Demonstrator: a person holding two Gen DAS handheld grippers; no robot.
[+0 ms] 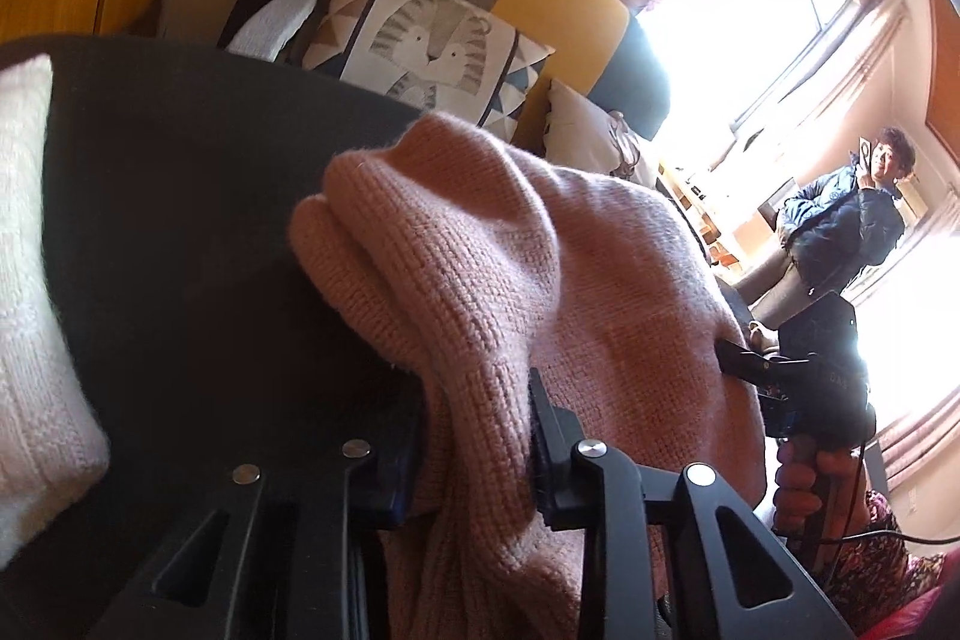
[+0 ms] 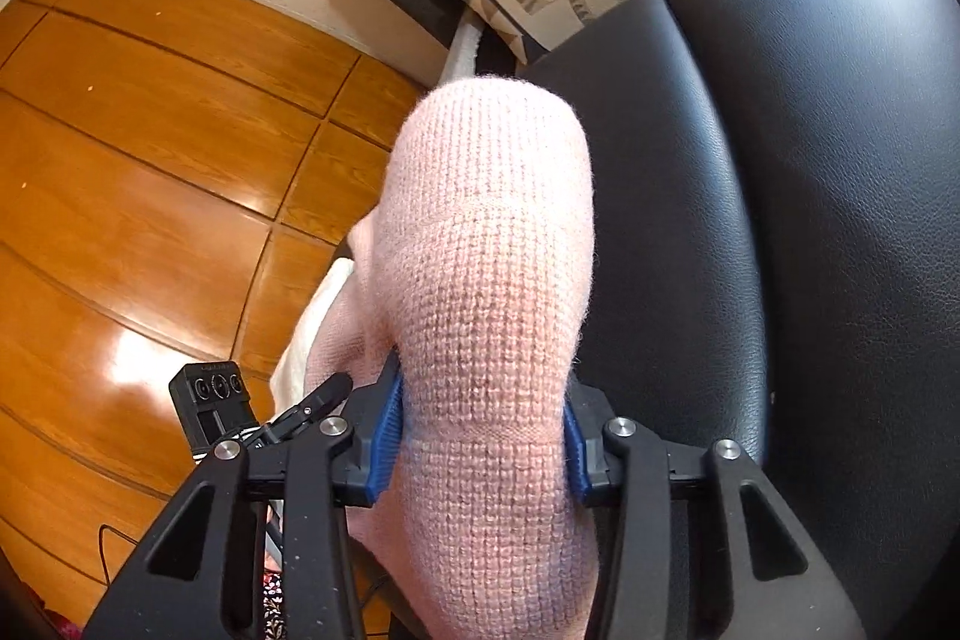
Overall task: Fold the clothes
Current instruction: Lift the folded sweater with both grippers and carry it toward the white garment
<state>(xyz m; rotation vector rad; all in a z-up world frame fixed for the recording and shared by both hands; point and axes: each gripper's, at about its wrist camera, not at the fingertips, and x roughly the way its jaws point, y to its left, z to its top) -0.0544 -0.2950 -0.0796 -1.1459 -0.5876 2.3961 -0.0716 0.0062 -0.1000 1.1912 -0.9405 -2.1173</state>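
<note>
Pink knit fills both wrist views: a sweater (image 1: 540,280) hangs pinched between 2 handheld grippers over a black leather sofa seat (image 2: 810,160), with a tiger-print cushion (image 1: 432,46) propped against the sofa back and a white knit garment (image 1: 36,280) lying at the seat's edge. The left gripper (image 1: 474,436) has its jaws drawn in on a thick gather of the wool, and the right gripper (image 2: 480,436) likewise clamps a bunched fold between its blue pads (image 2: 387,436); neither jaw is fully shut, each being held apart by the cloth it grips. In the left view the right gripper (image 1: 744,364) shows beside the sweater's far edge, the person's hand (image 1: 804,484) on its handle, so the span between the 2 grips appears to be the garment's long axis, running roughly along the sofa front, though how much hangs below is hidden. Judged from this, the fold would go best with both grips kept level and the knit drawn taut before it is lowered onto the seat, since loose bulky wool tends to slump and crease. A person (image 1: 846,220) stands by the bright window (image 1: 780,10).
</note>
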